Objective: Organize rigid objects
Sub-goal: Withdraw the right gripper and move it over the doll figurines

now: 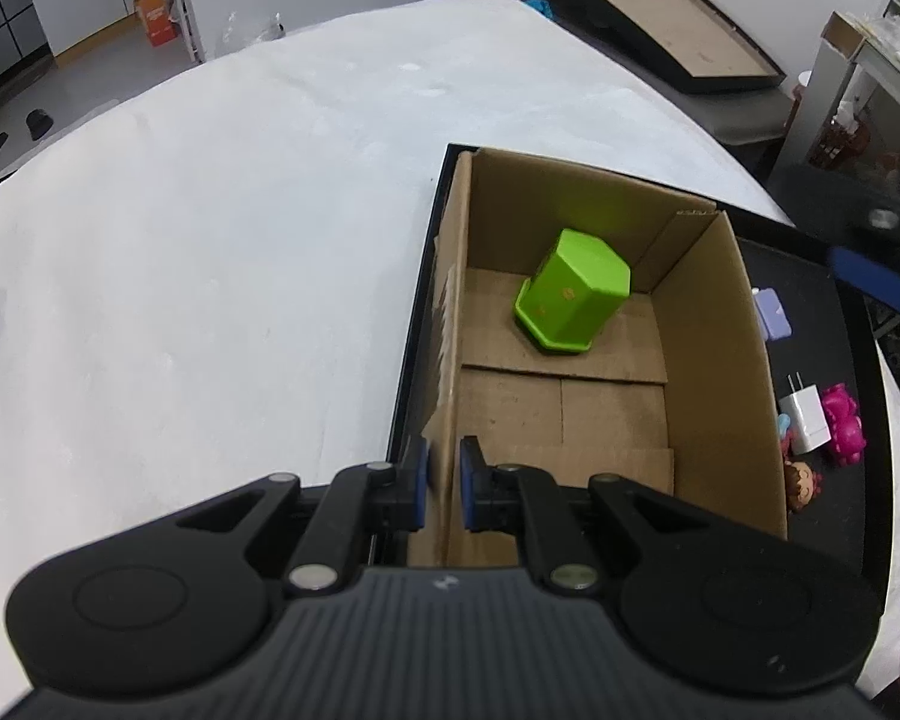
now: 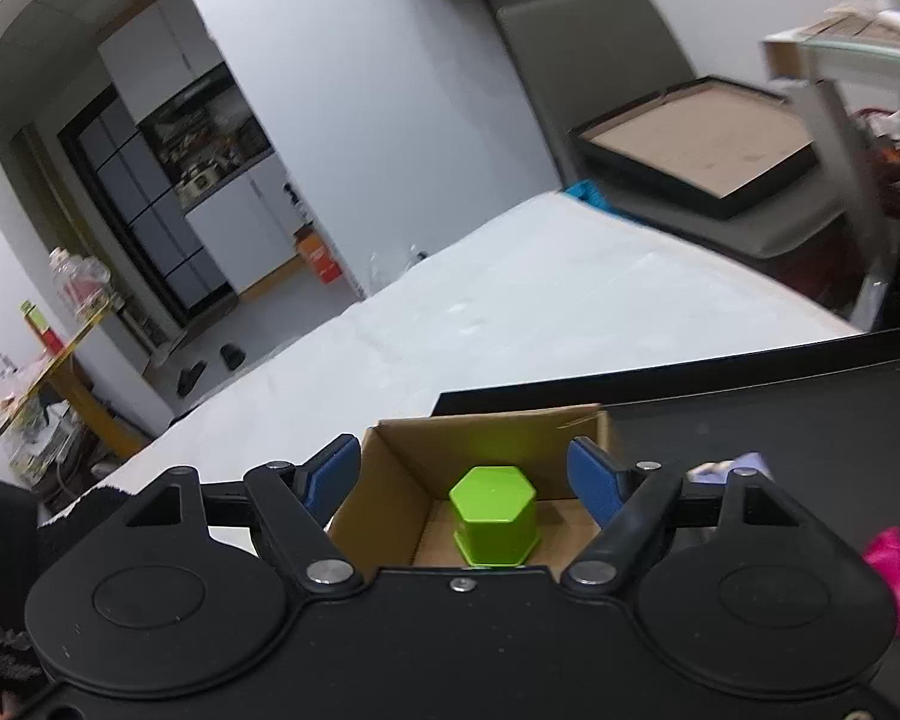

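A green hexagonal pot (image 1: 573,294) stands upside down on the floor of an open cardboard box (image 1: 714,360); it also shows in the right wrist view (image 2: 494,515). My left gripper (image 1: 444,489) is shut on the box's left wall, one blue pad on each side. My right gripper (image 2: 465,477) is open and empty, high above the box (image 2: 390,480) and the pot. Its blue finger shows at the right edge of the left wrist view (image 1: 876,276).
The box sits in a black tray (image 1: 858,372) on a white table (image 1: 210,240). Beside the box in the tray lie a white charger (image 1: 805,420), a pink toy (image 1: 846,423), a lilac item (image 1: 773,315) and a small doll (image 1: 801,483). Another framed tray (image 2: 696,144) lies beyond the table.
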The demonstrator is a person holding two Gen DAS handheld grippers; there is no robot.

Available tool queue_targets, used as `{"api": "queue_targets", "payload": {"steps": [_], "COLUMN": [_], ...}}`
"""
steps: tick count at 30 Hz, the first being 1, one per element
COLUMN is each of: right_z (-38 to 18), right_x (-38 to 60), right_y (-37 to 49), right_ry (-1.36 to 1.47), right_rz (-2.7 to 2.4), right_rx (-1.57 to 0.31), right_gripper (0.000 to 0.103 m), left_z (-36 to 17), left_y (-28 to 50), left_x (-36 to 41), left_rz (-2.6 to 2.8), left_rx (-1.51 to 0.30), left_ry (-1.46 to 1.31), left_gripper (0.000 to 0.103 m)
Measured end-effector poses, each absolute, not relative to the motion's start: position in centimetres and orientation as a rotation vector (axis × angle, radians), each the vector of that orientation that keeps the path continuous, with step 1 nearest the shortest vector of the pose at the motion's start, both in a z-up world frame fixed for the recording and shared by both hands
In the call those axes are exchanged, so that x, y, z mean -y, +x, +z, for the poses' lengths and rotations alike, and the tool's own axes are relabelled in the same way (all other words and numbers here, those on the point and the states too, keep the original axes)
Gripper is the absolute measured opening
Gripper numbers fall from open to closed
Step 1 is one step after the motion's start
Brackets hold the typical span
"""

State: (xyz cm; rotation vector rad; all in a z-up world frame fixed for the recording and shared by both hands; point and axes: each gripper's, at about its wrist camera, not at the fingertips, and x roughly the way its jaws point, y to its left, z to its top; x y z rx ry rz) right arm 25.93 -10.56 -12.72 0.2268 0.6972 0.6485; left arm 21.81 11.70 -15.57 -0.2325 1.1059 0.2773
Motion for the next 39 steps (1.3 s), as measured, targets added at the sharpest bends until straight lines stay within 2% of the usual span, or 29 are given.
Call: {"api": "queue_targets", "payload": {"steps": [5,7,12,16,24,29,35,39], "right_z": [-12.3,-12.4,-12.9,-13.5,-15.1,-16.2,-16.6,-16.6], "right_x": [12.8,13.5,15.0,17.0,20.3,20.6,21.0,21.5], "right_y": [25.1,24.7,23.7,22.2,20.5,19.2,18.2,17.8], "right_ry": [0.235,0.225,0.197,0.207,0.205,0.197,0.233,0.225], "right_rz": [0.554,0.497,0.385,0.327,0.179,0.165,0.174,0.173], "right_rx": [-0.664,-0.655,-0.639,-0.618,-0.634,-0.662,-0.671,-0.664], "right_gripper": [0.076,0.079,0.085,0.091,0.091,0.091,0.091,0.091], "left_z": [-14.9,-14.4,-13.1,-12.3,-11.0,-10.0,-9.2,-9.3], "left_y": [21.7,21.5,20.6,19.8,18.4,18.0,17.5,17.2], "left_x": [-10.7,-10.3,-9.0,-8.1,-7.2,-6.4,-5.7,-5.4], "left_rz": [0.287,0.293,0.300,0.312,0.350,0.355,0.371,0.381], "left_rx": [-1.123,-1.124,-1.098,-1.080,-1.061,-1.044,-1.029,-1.039], "left_ry": [-0.192,-0.186,-0.170,-0.165,-0.169,-0.141,-0.111,-0.094], "left_gripper": [0.014,0.017,0.039,0.049,0.065,0.070,0.083,0.085]}}
